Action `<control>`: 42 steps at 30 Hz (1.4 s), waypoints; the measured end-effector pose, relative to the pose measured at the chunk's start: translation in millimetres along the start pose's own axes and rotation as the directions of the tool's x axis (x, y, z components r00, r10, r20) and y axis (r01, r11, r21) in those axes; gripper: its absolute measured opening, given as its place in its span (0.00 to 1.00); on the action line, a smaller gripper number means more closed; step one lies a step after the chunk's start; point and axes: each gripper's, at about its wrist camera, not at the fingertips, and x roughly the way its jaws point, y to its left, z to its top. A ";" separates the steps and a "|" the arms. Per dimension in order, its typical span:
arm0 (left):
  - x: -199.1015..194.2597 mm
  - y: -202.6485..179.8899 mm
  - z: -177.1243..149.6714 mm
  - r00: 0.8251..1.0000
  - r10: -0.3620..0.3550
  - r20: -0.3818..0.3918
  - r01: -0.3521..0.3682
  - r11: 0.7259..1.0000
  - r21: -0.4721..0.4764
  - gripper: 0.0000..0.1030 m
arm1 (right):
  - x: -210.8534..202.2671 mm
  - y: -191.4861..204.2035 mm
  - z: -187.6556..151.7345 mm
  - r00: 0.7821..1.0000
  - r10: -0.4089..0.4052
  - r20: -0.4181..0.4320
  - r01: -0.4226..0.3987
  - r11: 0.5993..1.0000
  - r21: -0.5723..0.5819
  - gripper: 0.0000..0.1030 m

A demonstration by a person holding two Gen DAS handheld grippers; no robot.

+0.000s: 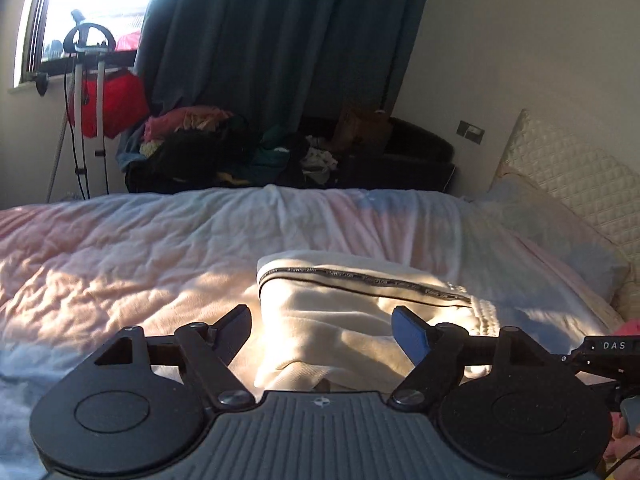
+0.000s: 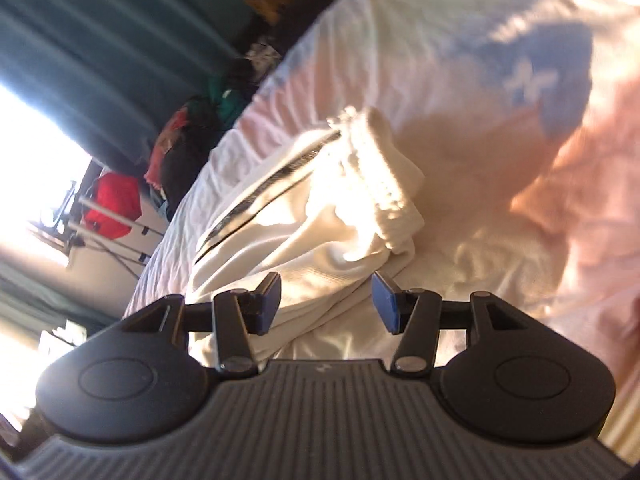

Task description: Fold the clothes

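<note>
Sunlit bedroom: a folded cream garment with a black lettered stripe lies on the pale pink duvet, at 12 o'clock from both tools. The left gripper hovers over it, fingers spread wide, empty. The right gripper, likewise parted, holds nothing. Teal curtains hang behind.

Hard sunlight entered through the window, which was blown out to white in both views. It fell in warm patches over the bedcover and glared off the cream garment, washing out its folds in the right wrist view. The curtain and clothes pile stayed dim. Blue-grey shadows crossed the cover. The right wrist picture was motion-blurred; both bent strongly at the dark corners.
</note>
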 end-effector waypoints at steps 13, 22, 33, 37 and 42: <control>-136.2 -56.7 -13.8 0.985 -0.033 0.169 0.014 0.994 0.111 1.00 | -140.5 80.4 -57.5 0.979 0.075 0.188 0.013 0.903 -0.429 0.87; -189.1 -65.2 -50.7 0.973 -0.011 0.229 -0.021 0.990 0.136 1.00 | -186.5 87.9 -109.1 0.934 0.146 0.326 0.056 0.842 -0.537 0.87; -223.3 -55.6 -99.9 0.959 -0.011 0.282 -0.030 0.989 0.142 1.00 | -188.9 75.5 -160.7 0.889 0.189 0.418 0.080 0.833 -0.548 0.87; -222.0 -46.6 -108.5 0.963 0.005 0.269 -0.043 0.990 0.136 1.00 | -183.0 73.7 -177.6 0.874 0.194 0.445 0.110 0.814 -0.571 0.87; -217.9 -40.4 -119.3 0.960 0.022 0.280 -0.067 0.986 0.150 1.00 | -172.2 70.5 -196.1 0.859 0.188 0.477 0.154 0.792 -0.591 0.87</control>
